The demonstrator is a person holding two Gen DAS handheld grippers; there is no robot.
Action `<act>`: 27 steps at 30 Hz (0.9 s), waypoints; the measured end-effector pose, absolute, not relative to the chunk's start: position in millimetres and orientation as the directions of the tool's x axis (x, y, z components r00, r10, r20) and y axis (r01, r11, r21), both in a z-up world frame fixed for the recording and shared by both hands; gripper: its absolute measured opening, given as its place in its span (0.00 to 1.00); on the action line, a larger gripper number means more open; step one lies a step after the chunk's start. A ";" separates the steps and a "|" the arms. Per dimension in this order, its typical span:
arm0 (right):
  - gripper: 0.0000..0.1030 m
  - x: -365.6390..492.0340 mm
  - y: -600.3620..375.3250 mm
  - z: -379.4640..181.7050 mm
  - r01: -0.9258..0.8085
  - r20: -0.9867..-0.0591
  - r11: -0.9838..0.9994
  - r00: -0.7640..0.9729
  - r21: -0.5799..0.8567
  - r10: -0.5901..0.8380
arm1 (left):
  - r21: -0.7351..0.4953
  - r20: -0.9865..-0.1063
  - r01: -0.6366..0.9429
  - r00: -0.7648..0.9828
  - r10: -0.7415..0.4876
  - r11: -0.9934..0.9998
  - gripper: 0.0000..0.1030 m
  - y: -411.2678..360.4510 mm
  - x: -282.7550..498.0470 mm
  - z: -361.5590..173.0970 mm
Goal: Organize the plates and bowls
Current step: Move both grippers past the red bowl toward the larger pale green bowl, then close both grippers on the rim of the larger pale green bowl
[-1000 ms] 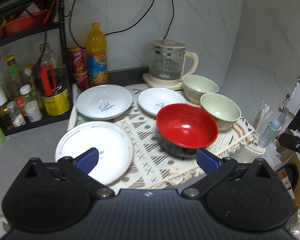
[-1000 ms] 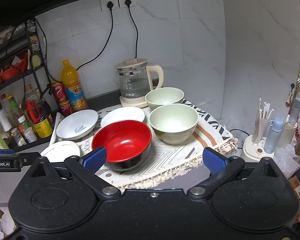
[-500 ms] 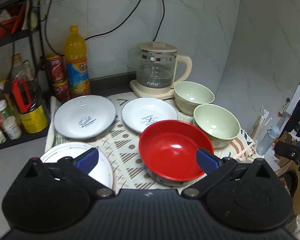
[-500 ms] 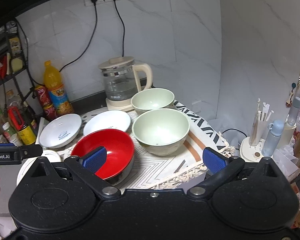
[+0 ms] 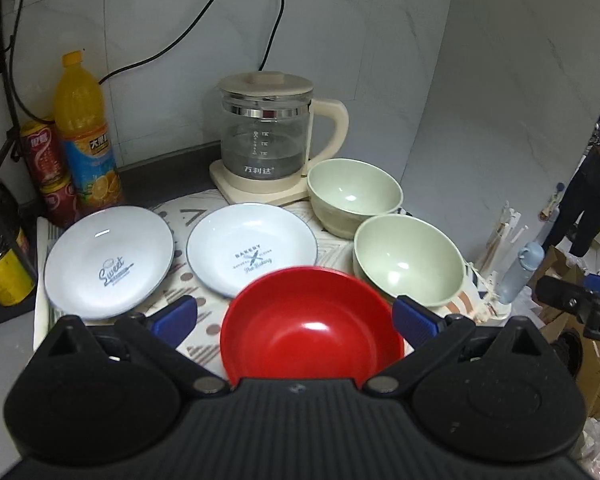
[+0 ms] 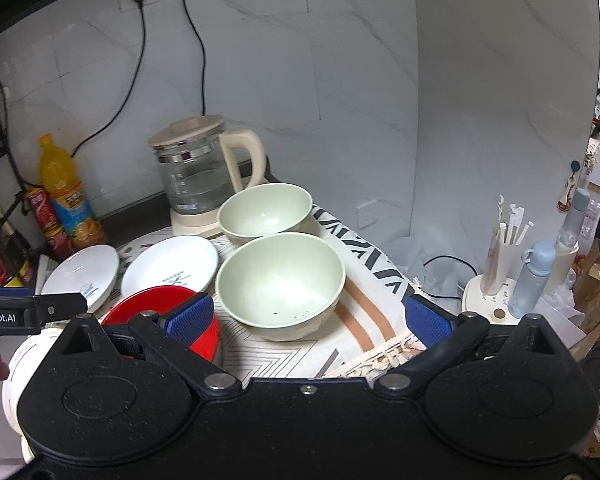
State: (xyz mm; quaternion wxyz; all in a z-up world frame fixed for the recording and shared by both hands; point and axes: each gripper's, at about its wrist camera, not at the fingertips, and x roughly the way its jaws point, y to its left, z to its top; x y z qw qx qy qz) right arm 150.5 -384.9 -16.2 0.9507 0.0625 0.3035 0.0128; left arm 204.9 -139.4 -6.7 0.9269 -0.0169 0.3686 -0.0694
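Left tool [image 5: 294,316]: fingers spread wide, nothing between the pads, poised over the red bowl [image 5: 311,328]. Blue pads flank the bowl's rim on either side; no contact visible.

Right tool [image 6: 308,316]: fingers also wide apart, empty, aimed at the nearer green bowl [image 6: 280,285]. Its left pad sits in front of the red bowl's edge in this view.

Layout on the patterned cloth [image 6: 364,276] covering the surface:
- Red bowl at the front edge, upright, red inside.
- Nearer green bowl just right of the red bowl, close to the right edge; upright, a few dark specks inside.
- Second green bowl [image 5: 354,196] behind it, rims nearly touching, next to the kettle base.
- Plate marked "Bakery" [image 5: 252,254] behind the red bowl, mid-cloth.
- Plate marked "Sweet" [image 5: 109,262] at the left edge of the cloth, beside the first plate.
- White plate [image 6: 18,364] at the front left corner, mostly hidden by the right tool body.

Glass kettle [image 5: 268,140] at the back against the wall. Orange drink bottle [image 5: 86,136] and red cans [image 5: 46,164] at the back left.
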 end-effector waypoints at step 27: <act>0.87 233.9 -412.2 -62.3 0.111 -0.660 0.985 0.752 0.131 0.003 | -0.130 -0.744 0.306 0.599 -0.296 0.943 0.94 -195.2 334.9 -53.7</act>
